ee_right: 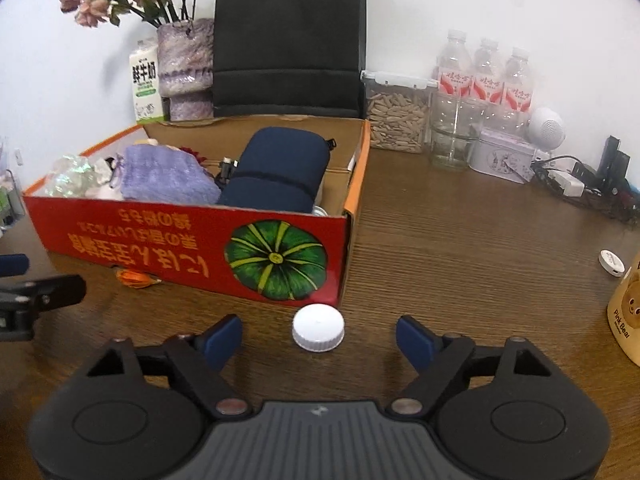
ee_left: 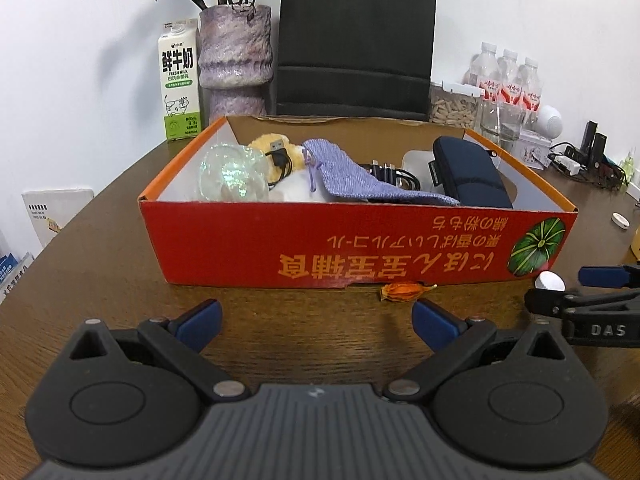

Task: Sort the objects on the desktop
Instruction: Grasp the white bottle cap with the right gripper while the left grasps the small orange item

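A white bottle cap [ee_right: 318,327] lies on the brown table just in front of the red cardboard box [ee_right: 180,248]. My right gripper [ee_right: 319,334] is open, with the cap between its blue pads [ee_right: 226,336] and a gap on either side. My left gripper [ee_left: 316,316] is open and holds nothing; it points at the box's front wall [ee_left: 360,248]. A dried orange bud [ee_left: 404,292] lies just beyond it. Inside the box are a navy pouch [ee_left: 468,172], a purple knit pouch [ee_left: 360,176], a shiny clear ball [ee_left: 232,176] and a black cable [ee_left: 280,156].
Behind the box stand a milk carton [ee_left: 180,80], a vase of dried roses [ee_left: 236,56] and a black paper bag [ee_left: 356,36]. A seed jar [ee_right: 396,116], water bottles [ee_right: 484,76], a tin [ee_right: 504,154] and cables [ee_right: 580,184] crowd the back right. A beige bottle [ee_right: 628,320] stands at the right.
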`<state>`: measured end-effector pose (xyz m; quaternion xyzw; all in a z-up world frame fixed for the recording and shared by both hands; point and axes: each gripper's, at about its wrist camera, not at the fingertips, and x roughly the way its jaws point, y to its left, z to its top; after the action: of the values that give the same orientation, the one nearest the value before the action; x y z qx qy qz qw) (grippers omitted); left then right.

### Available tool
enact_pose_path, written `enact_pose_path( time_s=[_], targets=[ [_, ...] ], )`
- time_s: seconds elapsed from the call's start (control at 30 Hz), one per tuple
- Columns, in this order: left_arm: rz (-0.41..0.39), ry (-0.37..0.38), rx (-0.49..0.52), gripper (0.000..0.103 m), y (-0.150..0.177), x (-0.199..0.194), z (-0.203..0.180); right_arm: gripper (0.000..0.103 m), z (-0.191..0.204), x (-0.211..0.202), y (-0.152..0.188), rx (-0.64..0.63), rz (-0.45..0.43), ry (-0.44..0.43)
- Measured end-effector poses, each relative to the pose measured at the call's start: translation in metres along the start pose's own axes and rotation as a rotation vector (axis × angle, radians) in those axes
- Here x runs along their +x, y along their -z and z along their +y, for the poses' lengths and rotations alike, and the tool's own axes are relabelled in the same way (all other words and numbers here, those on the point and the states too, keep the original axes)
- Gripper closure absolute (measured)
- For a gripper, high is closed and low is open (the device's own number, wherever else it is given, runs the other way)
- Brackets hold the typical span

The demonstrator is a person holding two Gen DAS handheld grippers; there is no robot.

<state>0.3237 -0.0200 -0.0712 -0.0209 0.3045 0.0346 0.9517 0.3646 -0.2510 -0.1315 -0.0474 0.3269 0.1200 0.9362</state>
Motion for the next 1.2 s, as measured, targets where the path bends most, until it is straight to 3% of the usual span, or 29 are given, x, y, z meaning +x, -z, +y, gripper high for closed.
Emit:
enact_pose_path(
  time_s=[0.1, 0.17, 0.23, 0.67, 1.2],
  targets=[
    [0.006, 0.003, -0.001, 0.0, 0.0, 0.001, 0.0, 0.033, -0.002, 0.004, 0.0, 0.019, -0.001, -0.025],
    [0.012, 0.001, 0.0, 0.0, 0.001, 0.002, 0.0, 0.05, -0.002, 0.002, 0.0, 0.014, -0.013, -0.032],
    [0.016, 0.0, 0.0, 0.0, 0.001, 0.003, -0.001, 0.076, -0.002, 0.0, -0.001, 0.01, -0.019, -0.044],
    [0.037, -0.004, -0.004, 0.0, 0.001, 0.01, -0.005, 0.076, 0.001, -0.007, 0.002, 0.024, -0.035, -0.052],
    [0.08, -0.043, 0.009, 0.0, -0.016, 0.044, -0.051, 0.076, -0.003, -0.019, -0.003, 0.049, -0.079, -0.042]
  ],
)
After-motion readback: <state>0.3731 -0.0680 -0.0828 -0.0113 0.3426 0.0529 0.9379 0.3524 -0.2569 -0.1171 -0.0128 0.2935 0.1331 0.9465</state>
